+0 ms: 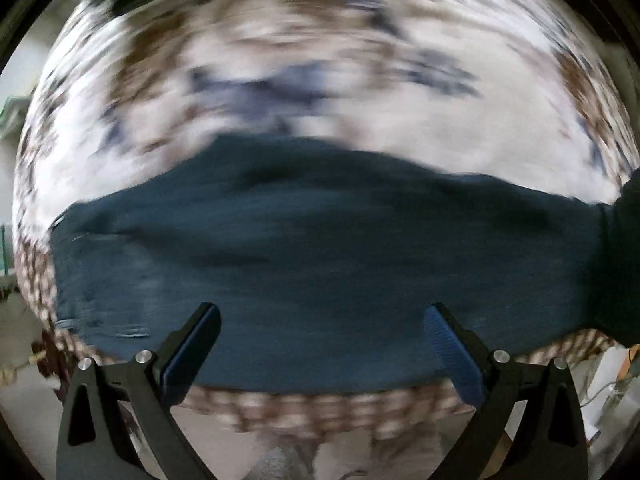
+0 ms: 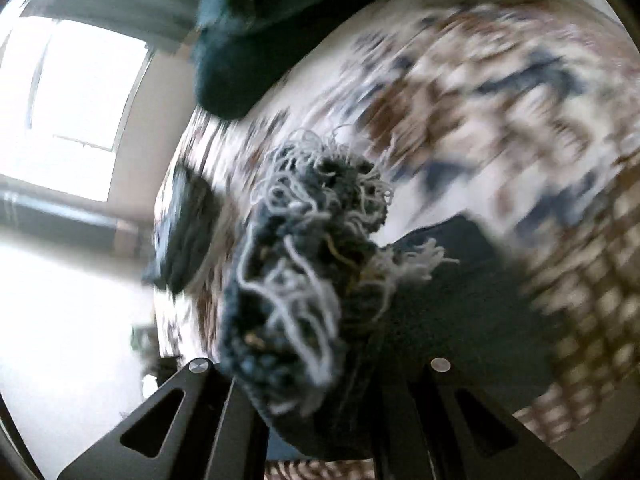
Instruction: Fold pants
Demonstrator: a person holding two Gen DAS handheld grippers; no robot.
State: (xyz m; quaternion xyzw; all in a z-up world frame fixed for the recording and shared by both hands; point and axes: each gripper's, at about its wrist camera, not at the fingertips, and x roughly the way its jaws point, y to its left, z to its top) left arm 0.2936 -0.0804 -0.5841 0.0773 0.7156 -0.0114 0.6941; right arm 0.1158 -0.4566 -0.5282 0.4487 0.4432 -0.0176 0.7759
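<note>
Dark blue jeans [image 1: 304, 248] lie in a wide band across a patterned cloth, blurred by motion in the left wrist view. My left gripper [image 1: 320, 344] is open and empty, its fingers just above the near edge of the jeans. In the right wrist view my right gripper [image 2: 316, 364] is shut on a frayed hem of the jeans [image 2: 304, 264], which bunches up right in front of the camera with loose pale threads. More dark fabric [image 2: 448, 304] trails off to the right. The right fingertips are hidden by the cloth.
A white cloth with brown and blue patterns [image 1: 320, 60] covers the surface, with a checkered border [image 1: 320, 408] at the near edge. A dark teal garment [image 2: 256, 28] lies at the far side. A bright window [image 2: 80, 92] is at the left.
</note>
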